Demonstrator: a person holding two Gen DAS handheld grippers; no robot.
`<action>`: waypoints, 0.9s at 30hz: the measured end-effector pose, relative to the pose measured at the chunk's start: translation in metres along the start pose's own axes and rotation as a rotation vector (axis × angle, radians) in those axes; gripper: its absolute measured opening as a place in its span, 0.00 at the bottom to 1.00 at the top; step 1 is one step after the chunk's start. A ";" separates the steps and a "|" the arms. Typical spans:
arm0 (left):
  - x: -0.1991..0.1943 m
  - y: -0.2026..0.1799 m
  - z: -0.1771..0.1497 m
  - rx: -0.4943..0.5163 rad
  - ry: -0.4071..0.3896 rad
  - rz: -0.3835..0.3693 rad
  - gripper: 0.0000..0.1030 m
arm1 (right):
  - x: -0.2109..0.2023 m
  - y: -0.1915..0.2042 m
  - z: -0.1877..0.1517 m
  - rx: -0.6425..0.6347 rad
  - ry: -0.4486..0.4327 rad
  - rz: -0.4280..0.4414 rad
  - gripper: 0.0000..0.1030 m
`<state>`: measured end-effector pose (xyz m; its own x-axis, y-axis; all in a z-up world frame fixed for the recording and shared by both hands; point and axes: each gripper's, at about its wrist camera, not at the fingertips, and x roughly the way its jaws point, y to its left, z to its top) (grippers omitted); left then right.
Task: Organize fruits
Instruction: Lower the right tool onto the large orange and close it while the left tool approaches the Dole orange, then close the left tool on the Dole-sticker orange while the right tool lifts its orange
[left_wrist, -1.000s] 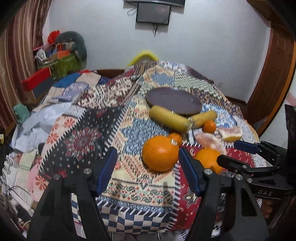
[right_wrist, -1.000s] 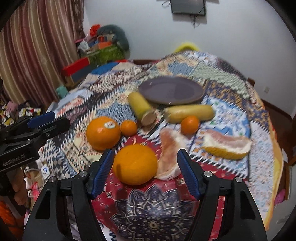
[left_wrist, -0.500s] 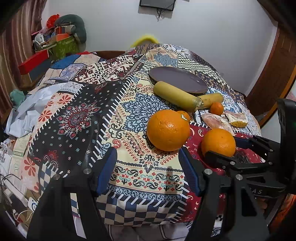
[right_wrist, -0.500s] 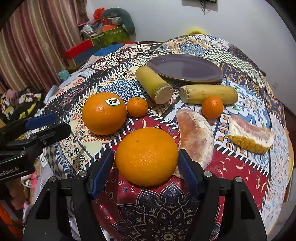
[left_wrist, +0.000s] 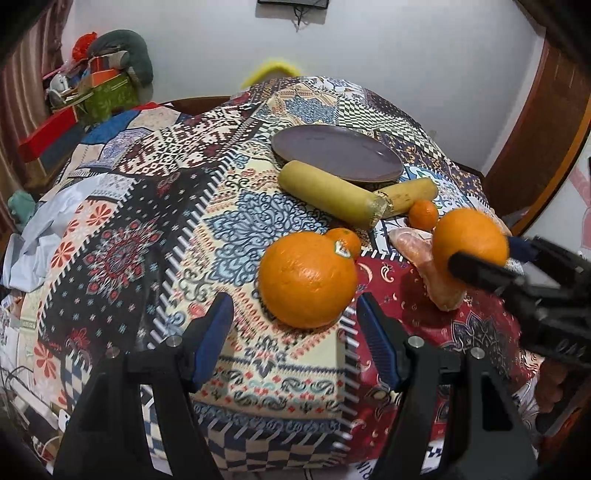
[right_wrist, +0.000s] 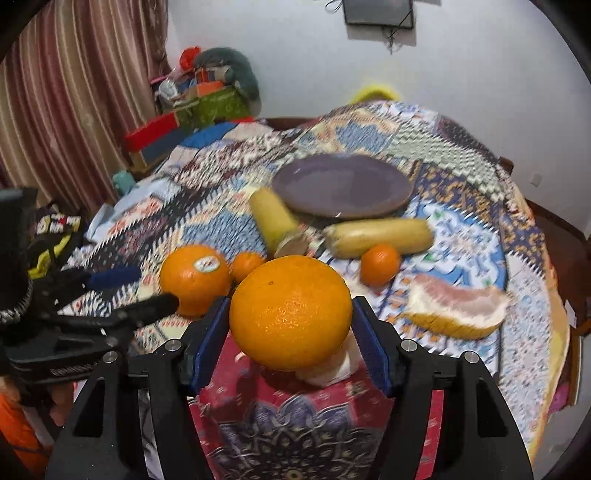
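Observation:
My right gripper (right_wrist: 290, 343) is shut on a large orange (right_wrist: 290, 313) and holds it above the patterned cloth; that orange also shows in the left wrist view (left_wrist: 470, 236). My left gripper (left_wrist: 293, 336) is open, with a stickered large orange (left_wrist: 307, 280) on the cloth just ahead between its fingers. A purple plate (left_wrist: 338, 153) lies farther back. Two yellow banana pieces (left_wrist: 327, 194) (left_wrist: 410, 194), two small tangerines (left_wrist: 345, 240) (left_wrist: 423, 213) and pomelo segments (right_wrist: 458, 310) (left_wrist: 424, 254) lie between.
The round table (left_wrist: 258, 369) has a patchwork cloth; its front edge is just below my grippers. Boxes and clutter (left_wrist: 99, 88) stand at the back left by a curtain (right_wrist: 74, 92). A wooden door (left_wrist: 535, 129) is at the right.
My right gripper closed on the large orange and lifted it off the cloth. My left gripper moved closer to the stickered orange and stays open.

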<state>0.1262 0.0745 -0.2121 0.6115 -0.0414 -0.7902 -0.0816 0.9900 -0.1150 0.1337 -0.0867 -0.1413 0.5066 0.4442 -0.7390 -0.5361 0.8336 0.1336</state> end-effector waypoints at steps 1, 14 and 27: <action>0.002 -0.001 0.002 0.003 0.002 0.005 0.67 | -0.002 -0.003 0.002 0.003 -0.009 -0.007 0.61; 0.045 -0.011 0.018 0.005 0.066 0.041 0.67 | -0.003 -0.038 0.005 0.067 -0.041 -0.045 0.61; 0.037 -0.009 0.024 -0.021 0.042 0.024 0.66 | -0.007 -0.051 0.006 0.091 -0.053 -0.043 0.61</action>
<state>0.1683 0.0675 -0.2254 0.5756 -0.0240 -0.8174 -0.1122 0.9878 -0.1081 0.1614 -0.1307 -0.1390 0.5641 0.4226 -0.7093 -0.4508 0.8774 0.1642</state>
